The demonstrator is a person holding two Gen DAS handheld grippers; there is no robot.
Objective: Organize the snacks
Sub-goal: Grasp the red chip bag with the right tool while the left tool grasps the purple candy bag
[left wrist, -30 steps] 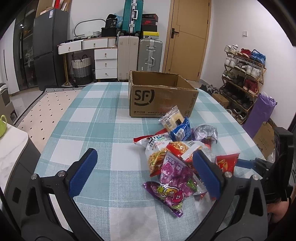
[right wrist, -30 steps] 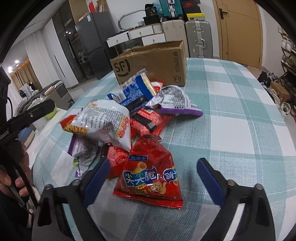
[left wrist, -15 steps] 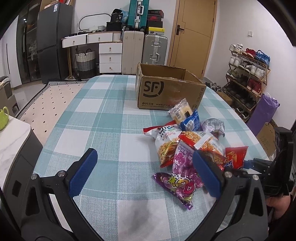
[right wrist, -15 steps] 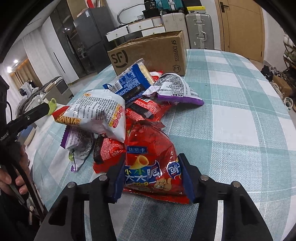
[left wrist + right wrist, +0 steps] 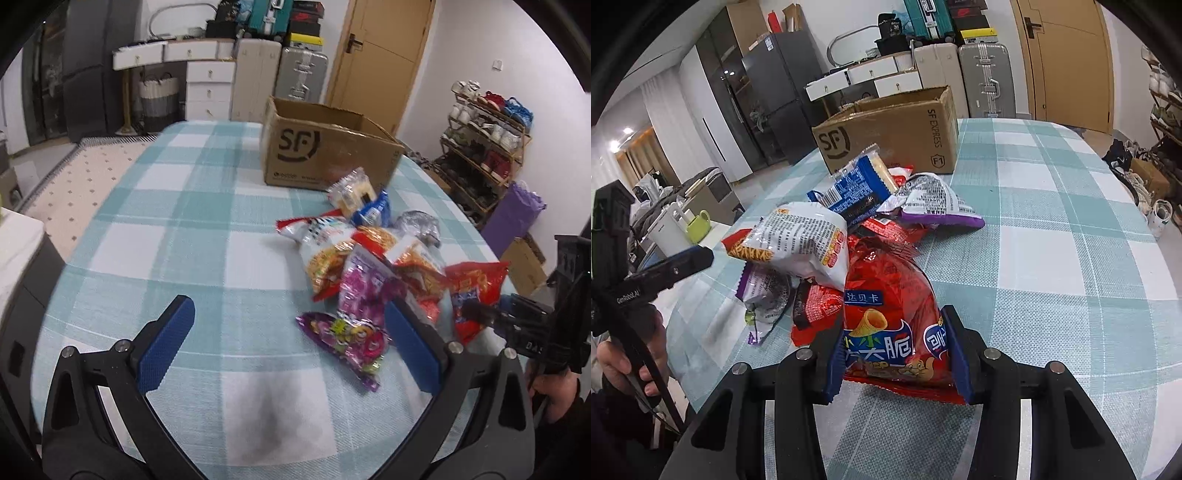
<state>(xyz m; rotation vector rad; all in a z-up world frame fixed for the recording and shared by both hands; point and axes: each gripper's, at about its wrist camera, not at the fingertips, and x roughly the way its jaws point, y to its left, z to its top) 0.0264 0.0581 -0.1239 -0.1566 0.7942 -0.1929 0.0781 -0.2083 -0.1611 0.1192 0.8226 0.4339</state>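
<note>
A red snack bag (image 5: 886, 288) lies at the near end of a pile of snack packets (image 5: 820, 240) on the checked table (image 5: 1052, 258). My right gripper (image 5: 892, 332) is closing on its lower end, and the blue pads (image 5: 955, 350) press on both sides. In the left wrist view the same red bag (image 5: 476, 284) shows at the right with the right gripper (image 5: 517, 317) on it. My left gripper (image 5: 286, 304) hangs open over bare cloth, its right finger just beside a purple candy bag (image 5: 347, 332). An open cardboard box (image 5: 325, 155) stands beyond the pile.
The box (image 5: 886, 136) is at the table's far side. White, blue and purple-edged packets (image 5: 934, 203) lie between it and the red bag. A shoe rack (image 5: 487, 140) and suitcases (image 5: 299, 74) stand off the table. A hand holds the left gripper (image 5: 676, 266).
The right jaws have gone from wide open to pressing on the red snack bag. The left gripper has dipped a little toward the table and stays open.
</note>
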